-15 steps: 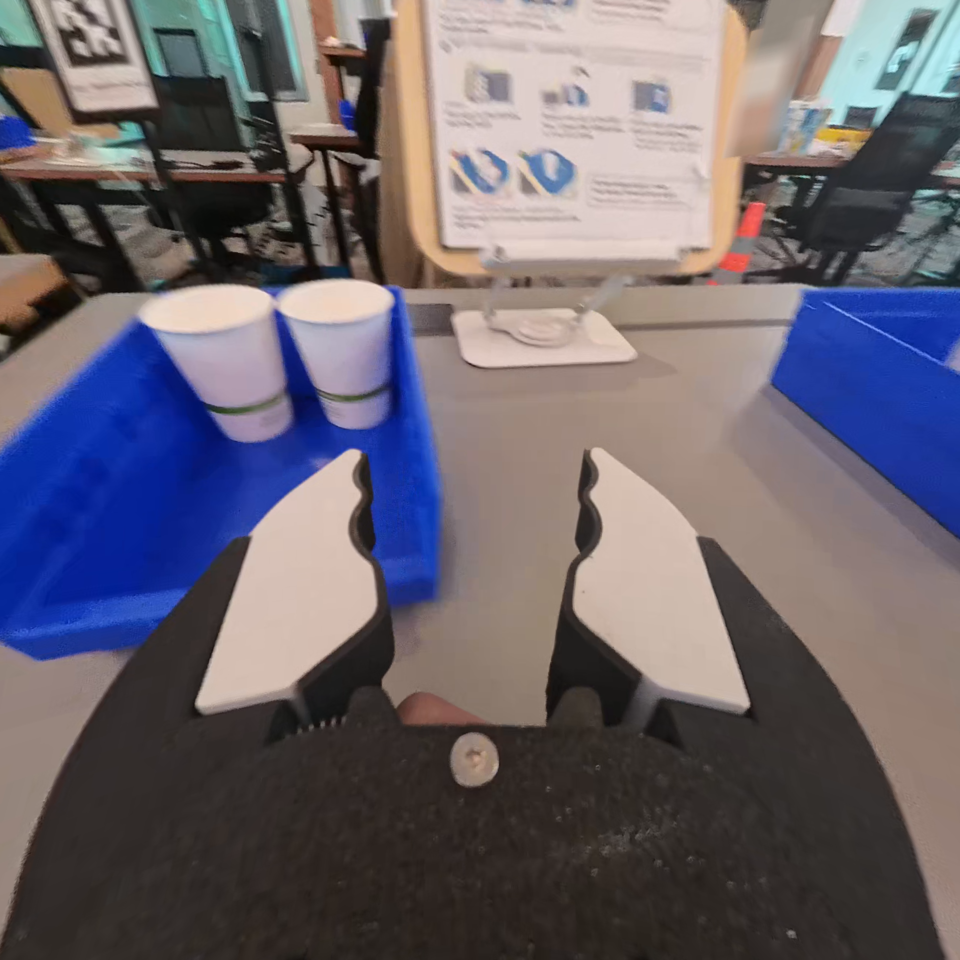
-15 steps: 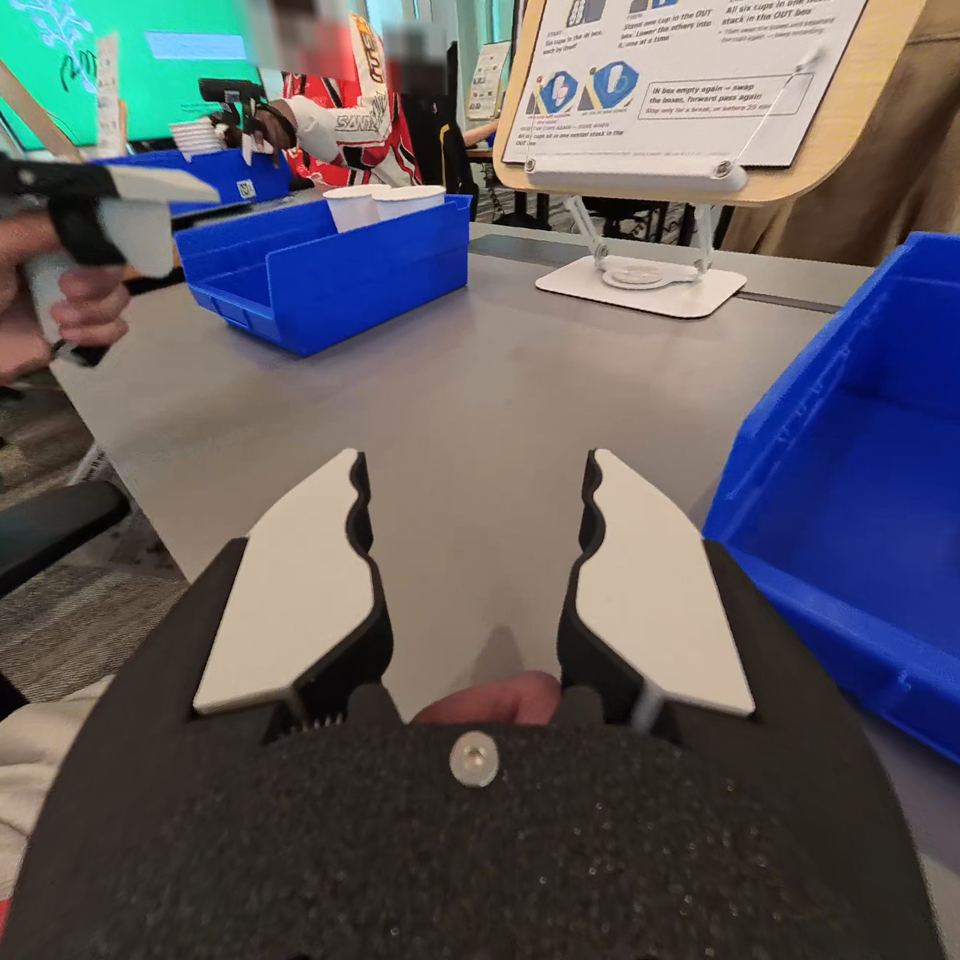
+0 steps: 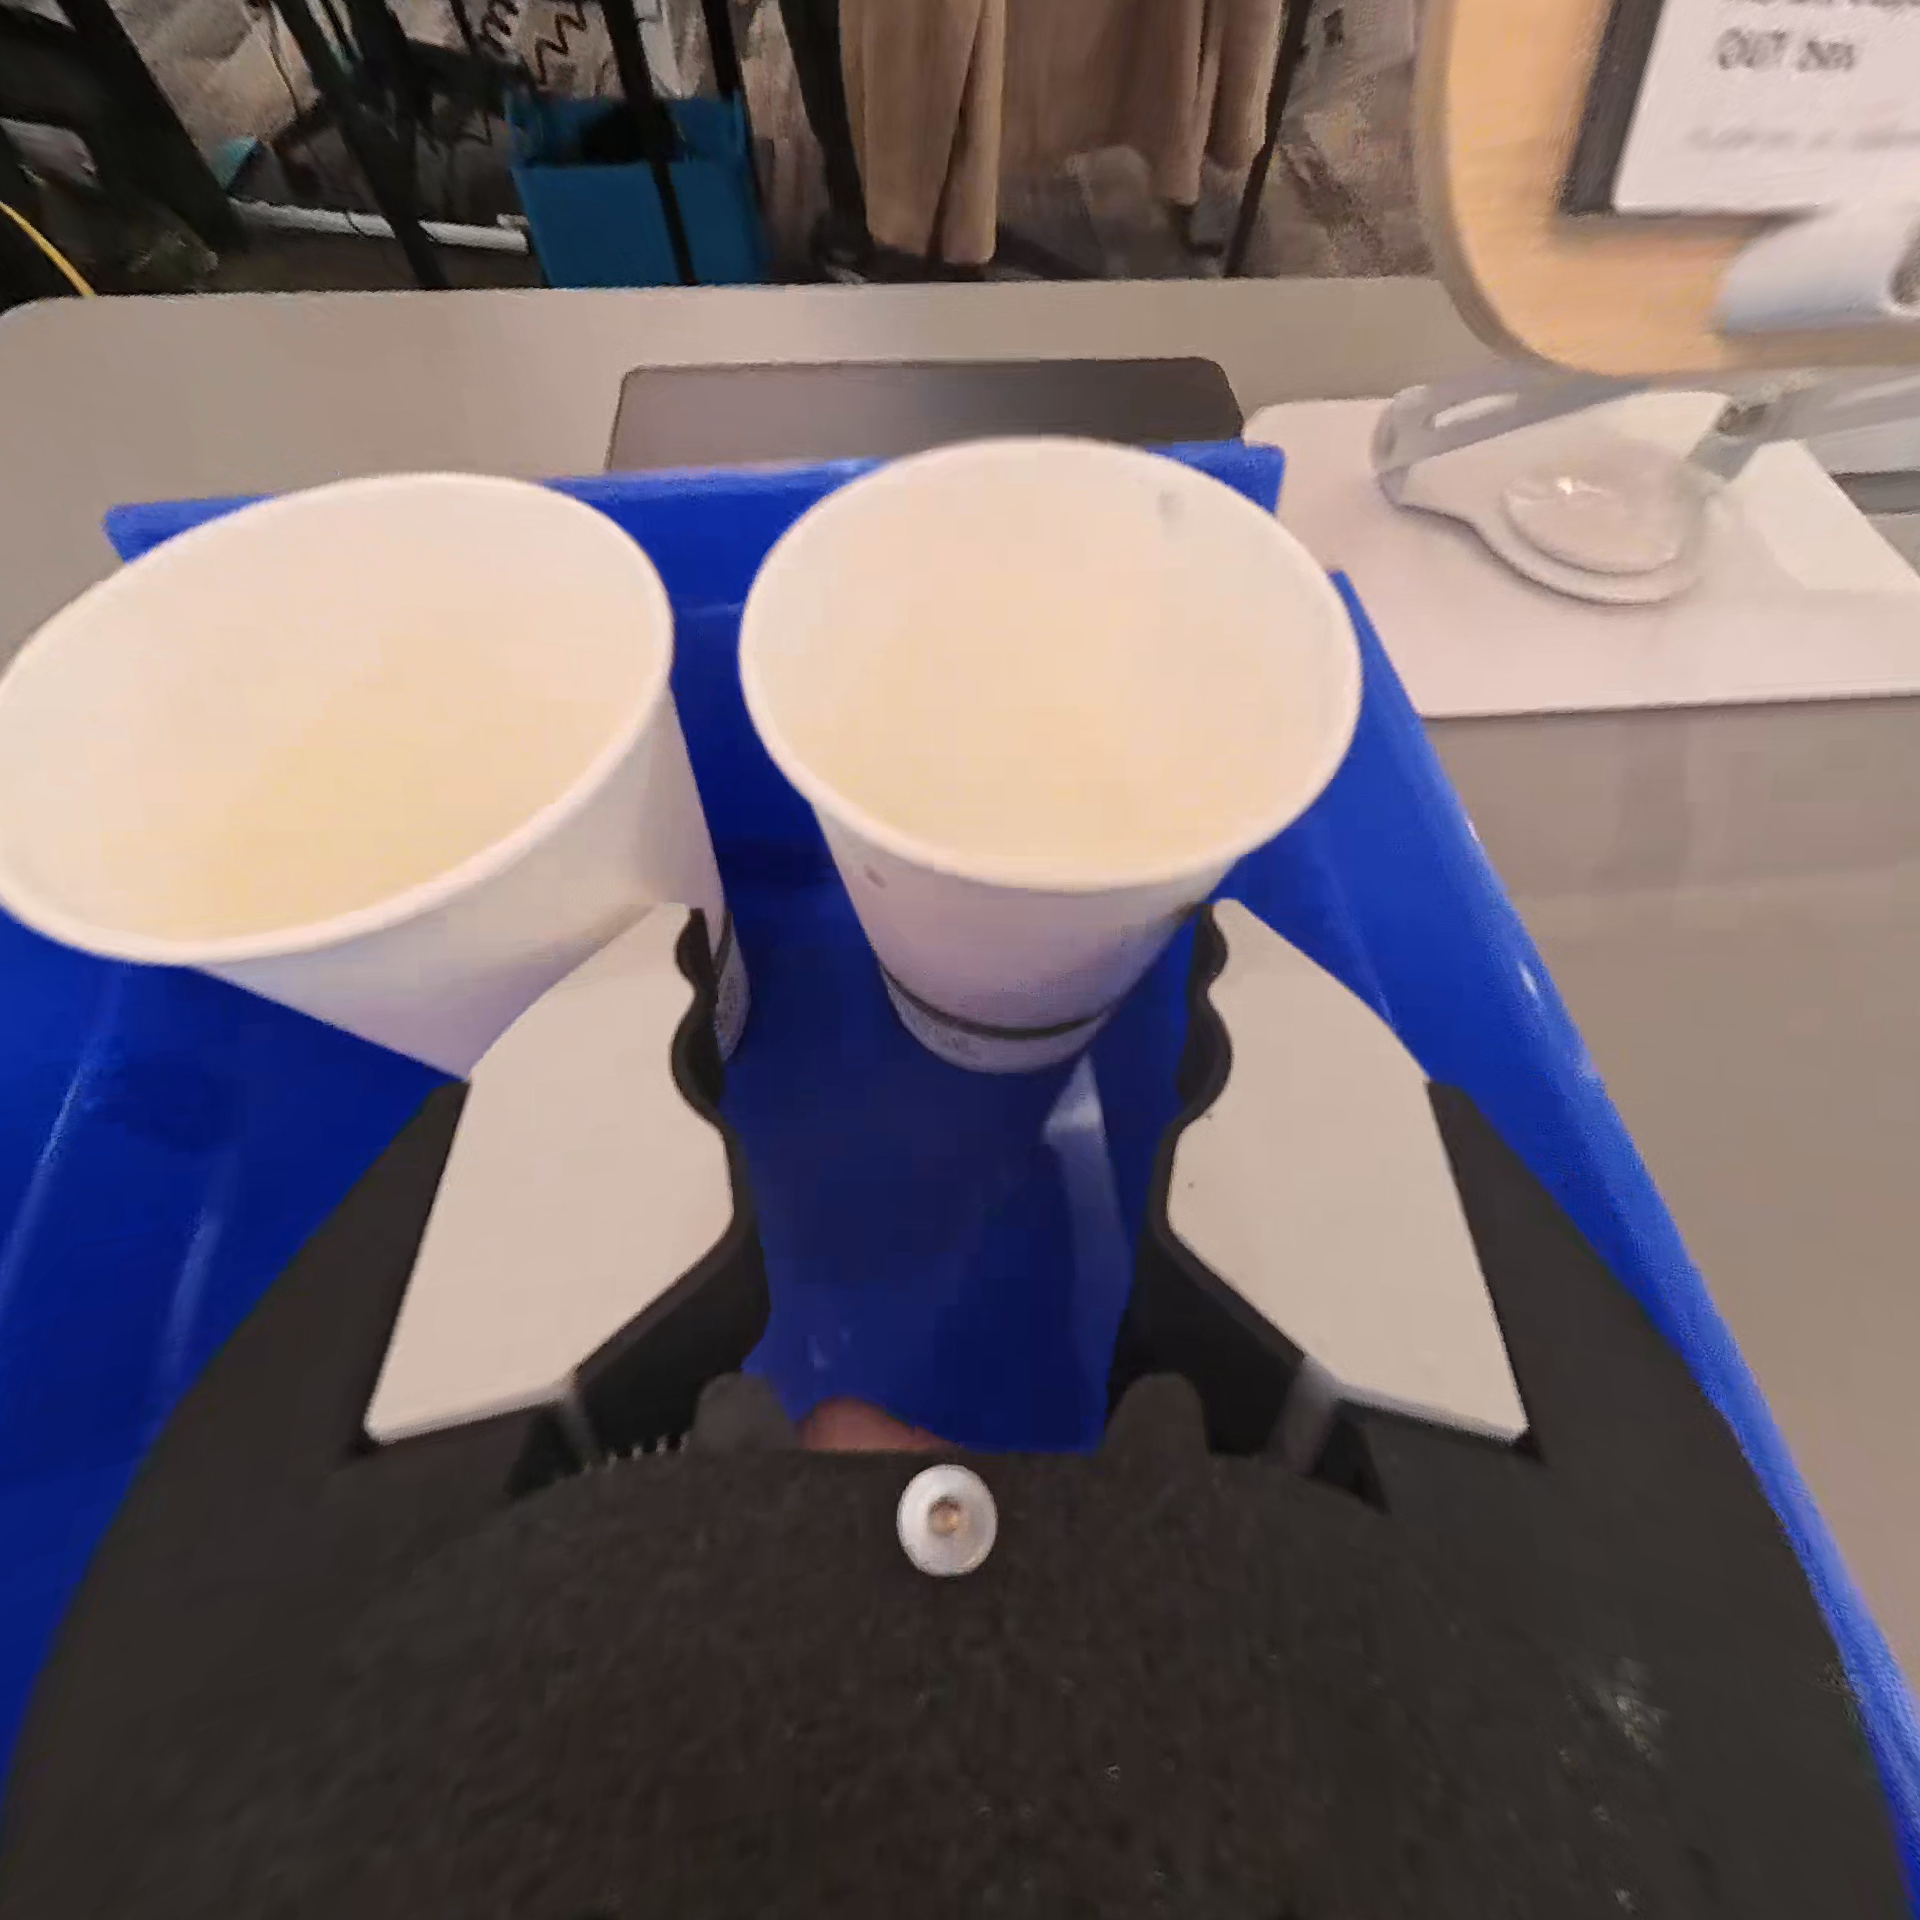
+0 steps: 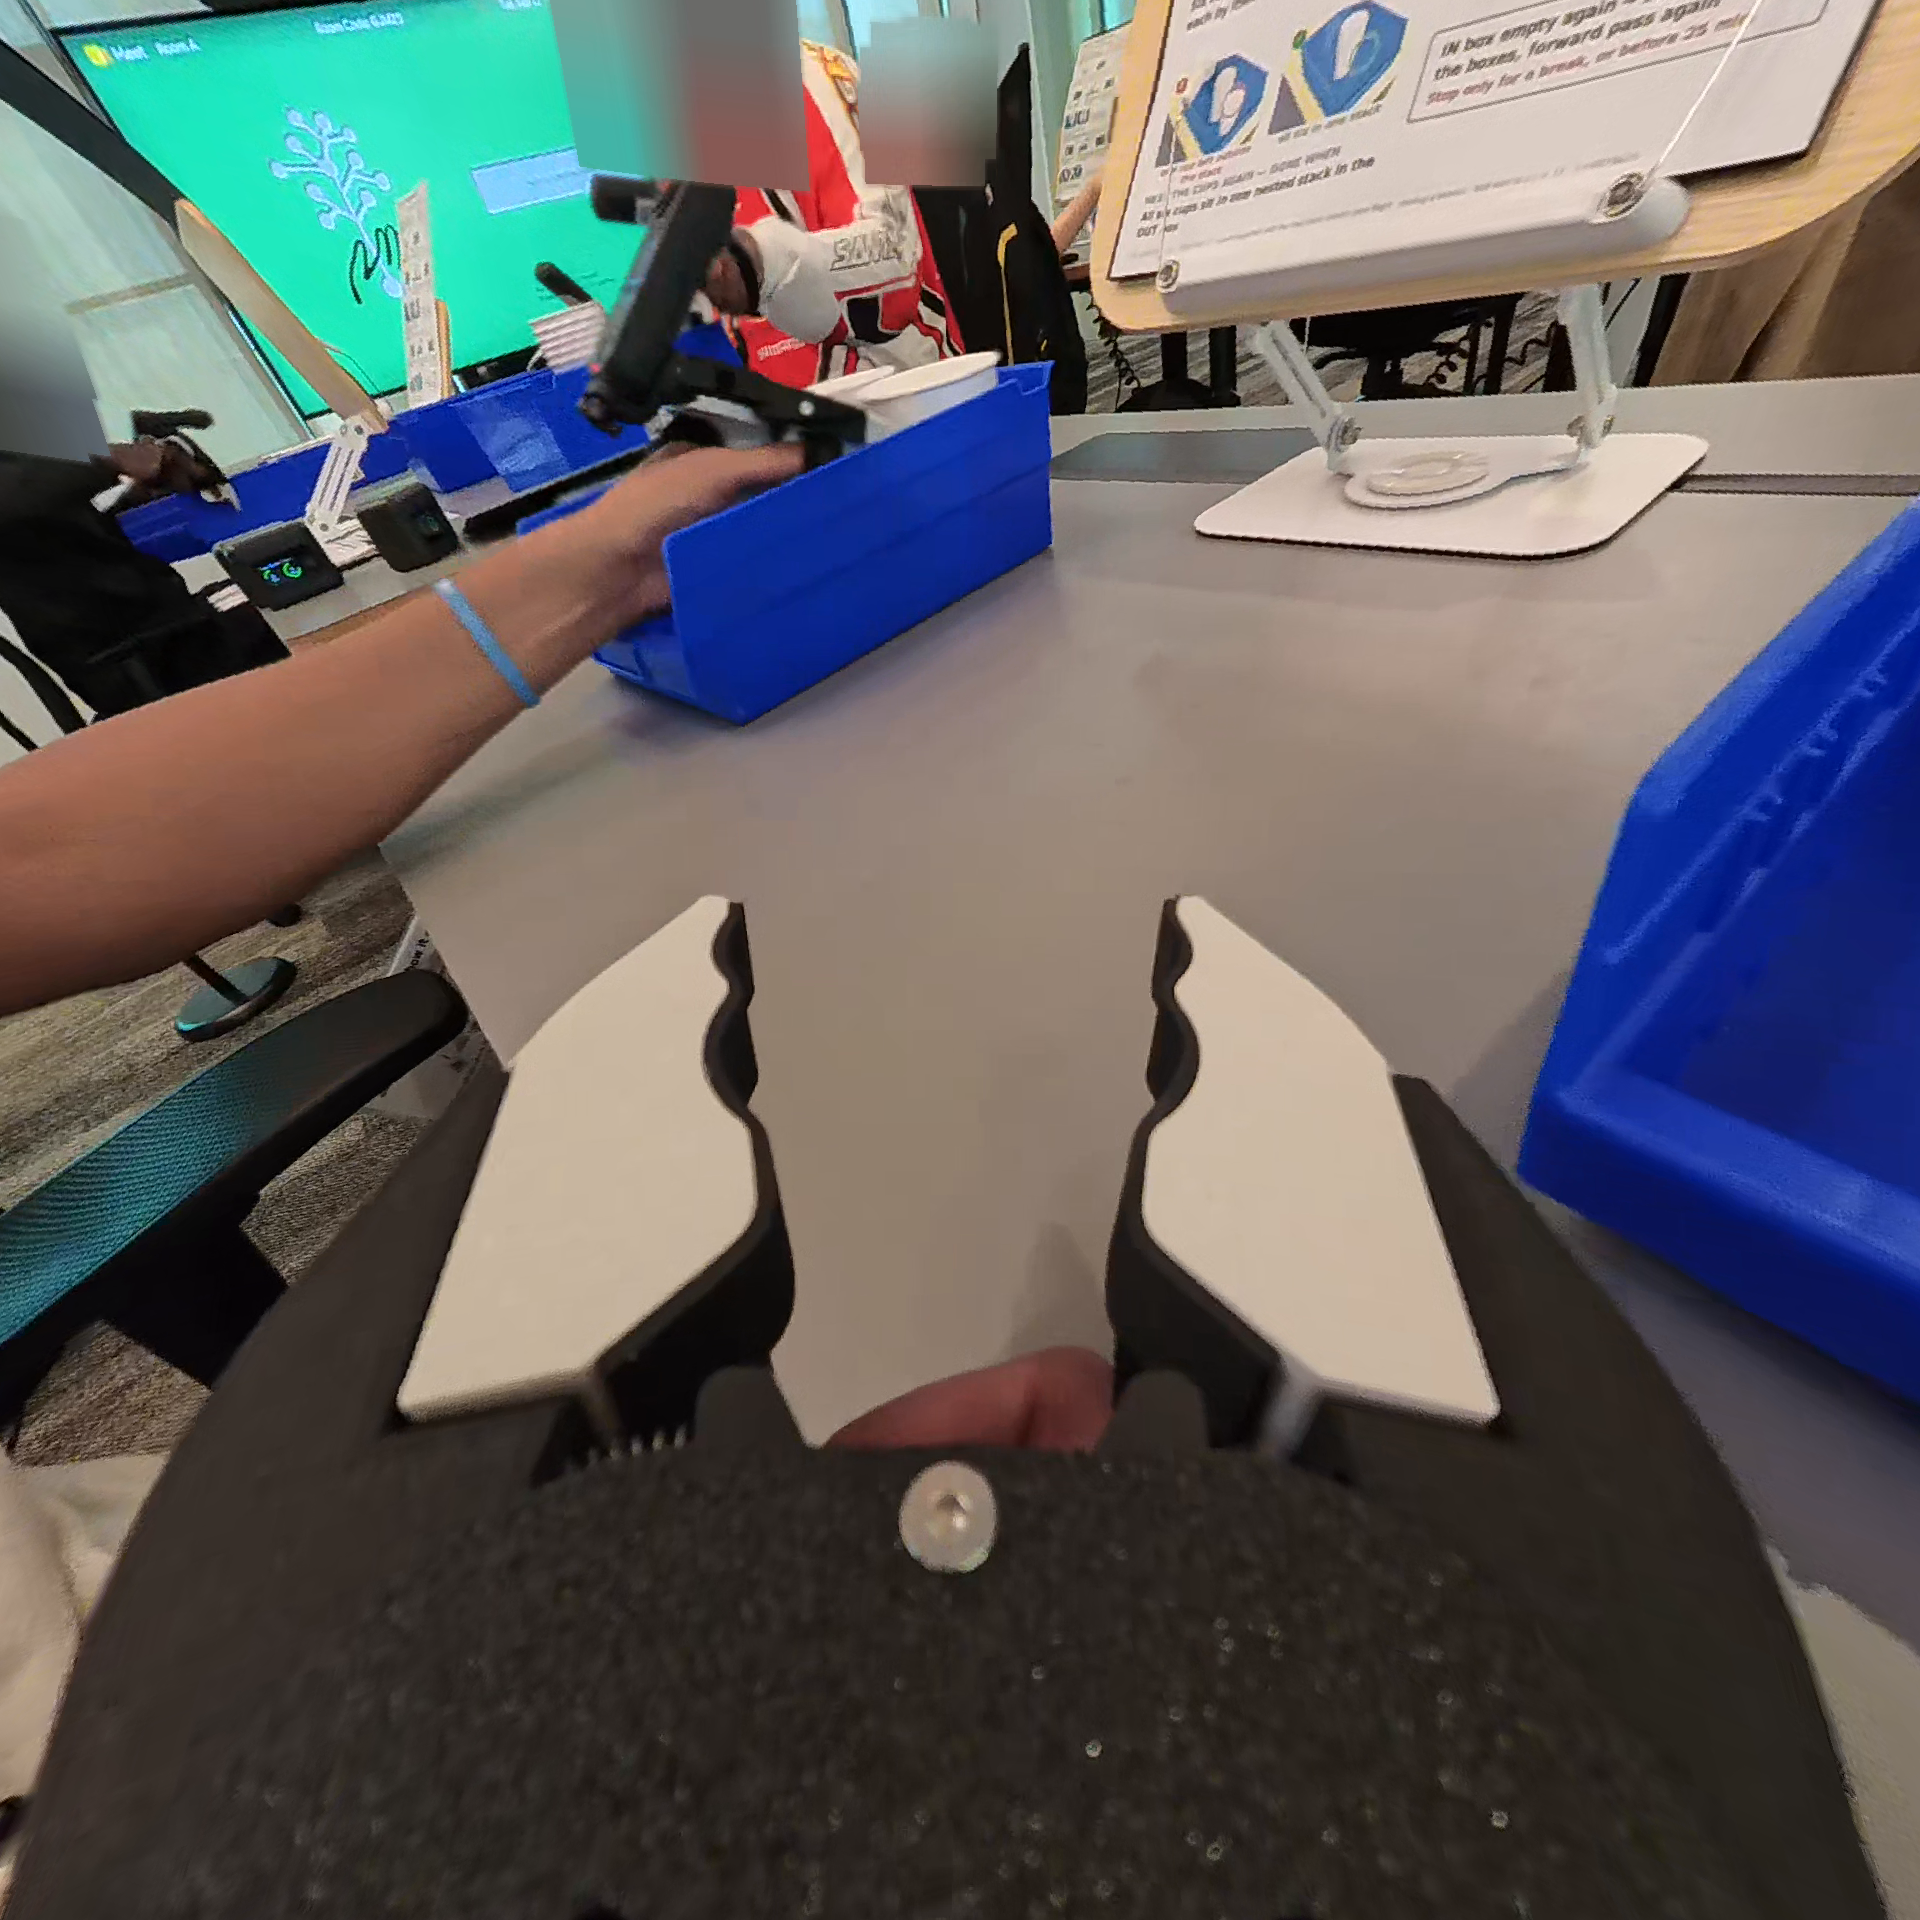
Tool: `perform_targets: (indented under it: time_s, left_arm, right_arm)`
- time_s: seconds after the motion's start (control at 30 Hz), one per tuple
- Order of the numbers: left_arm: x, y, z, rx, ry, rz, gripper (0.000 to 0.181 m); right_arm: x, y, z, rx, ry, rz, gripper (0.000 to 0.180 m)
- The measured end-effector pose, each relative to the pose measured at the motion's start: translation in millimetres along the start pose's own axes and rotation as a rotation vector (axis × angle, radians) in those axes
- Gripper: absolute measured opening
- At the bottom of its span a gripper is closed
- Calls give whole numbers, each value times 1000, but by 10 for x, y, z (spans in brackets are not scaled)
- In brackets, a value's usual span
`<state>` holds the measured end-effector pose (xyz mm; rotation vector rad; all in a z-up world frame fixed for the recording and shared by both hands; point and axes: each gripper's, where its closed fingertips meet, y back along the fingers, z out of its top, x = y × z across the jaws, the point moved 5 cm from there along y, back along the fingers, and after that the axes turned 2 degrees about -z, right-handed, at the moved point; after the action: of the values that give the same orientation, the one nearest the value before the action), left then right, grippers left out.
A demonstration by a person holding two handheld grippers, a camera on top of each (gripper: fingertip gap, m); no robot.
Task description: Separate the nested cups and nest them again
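Note:
Two white paper cups stand upright side by side in a blue bin, a left cup and a right cup. My left gripper is open inside the bin. Its fingers stand on either side of the right cup's lower part, and I cannot tell whether they touch it. The left cup's wall overlaps the left fingertip. My right gripper is open and empty above the bare grey table. The right wrist view shows the left gripper far off, reaching into that bin beside the cup rims.
A second blue bin sits at the table's right. A white stand holding a wooden board with an instruction sheet stands at the back. The person's forearm crosses the left side. People, a chair and a green screen lie beyond.
My left gripper has moved forward into the blue bin, and its open fingers now straddle the right cup. My right gripper has stayed open in about the same place.

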<state>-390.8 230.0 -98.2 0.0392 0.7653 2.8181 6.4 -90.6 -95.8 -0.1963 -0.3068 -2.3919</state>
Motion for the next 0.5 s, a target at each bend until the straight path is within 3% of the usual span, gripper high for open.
perform_targets:
  time_s: [0.17,0.33,0.5]
  left_arm:
    - [-21,-220,109,-39,-8,-4,96]
    - [-119,-380,72,-13,-152,18,78]
    - [-142,-354,87,2,-61,-69,75]
  right_arm:
    - [34,-35,-47,21,-21,36,73]
    - [54,-52,-76,41,-46,63,71]
    - [80,-37,-65,43,-43,73,70]
